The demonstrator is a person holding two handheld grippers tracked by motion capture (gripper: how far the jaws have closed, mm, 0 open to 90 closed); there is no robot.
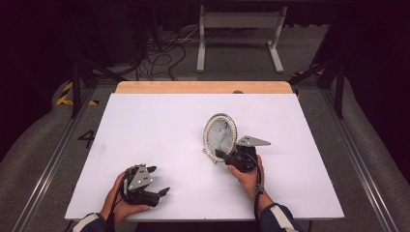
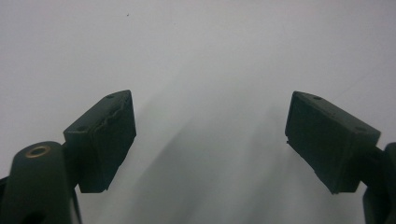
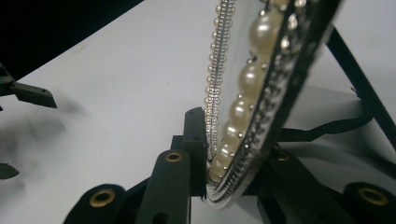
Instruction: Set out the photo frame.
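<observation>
Pearl-and-rhinestone rim marks the oval picture frame (image 1: 220, 134), standing upright right of centre on the white desk (image 1: 159, 130). High view: right tongs (image 1: 223, 155) meet its lower edge; left tongs (image 1: 155, 182) rest near the front left, well apart from it.
Left gripper view: jaws spread wide, nothing between, bare desk beyond.
Right gripper view: jaws clenched on the frame's bottom rim.
Judgement: grasp made; lifting or moving the frame is not yet begun.
</observation>
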